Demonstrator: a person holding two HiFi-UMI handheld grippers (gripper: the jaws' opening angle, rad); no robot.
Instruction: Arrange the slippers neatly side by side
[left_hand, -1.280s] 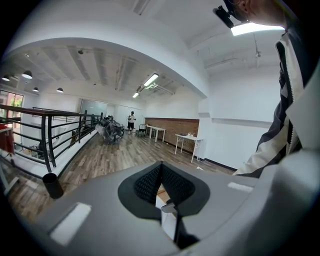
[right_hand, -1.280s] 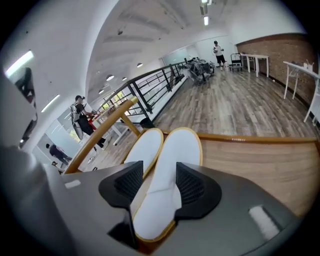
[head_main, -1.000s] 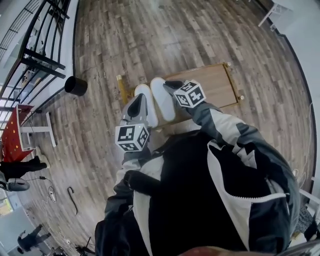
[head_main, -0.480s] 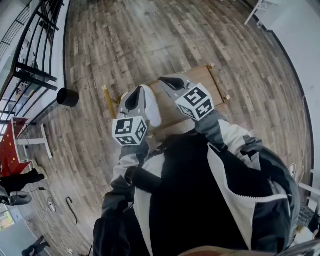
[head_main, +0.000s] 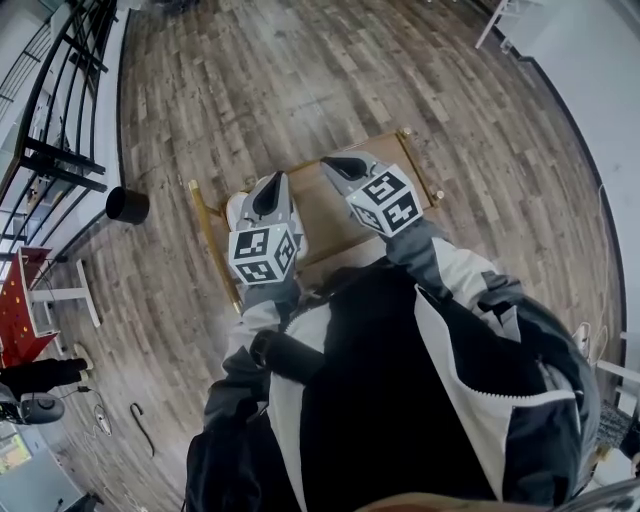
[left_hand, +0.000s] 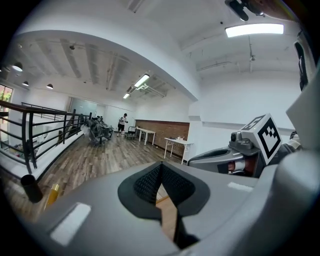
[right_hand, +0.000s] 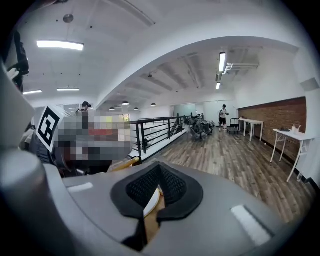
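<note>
Both tongs are pressed together and pinch nothing. In the left gripper view the pads of my left gripper meet, with only bare wood showing past them. In the right gripper view my right gripper is likewise closed, and a white rim of slipper lies beyond the pads, not between them. Both gripper cameras look out level across the room rather than down. I therefore judge the grippers are held up and clear of the work, which would suit a pair set down and left alone. In the head view the left gripper hangs directly over the slippers and hides most of them. White shows at its 9 o'clock and again at its 4 o'clock, toward the left end of the wooden board. The right gripper sits at the left one's 2 o'clock, over bare board. What shows of the slippers is plain white, smooth and rounded at the edge. I cannot tell from these views whether the two lie parallel or touch, so alignment is unconfirmed. A black bin stands well apart at 9 o'clock.
</note>
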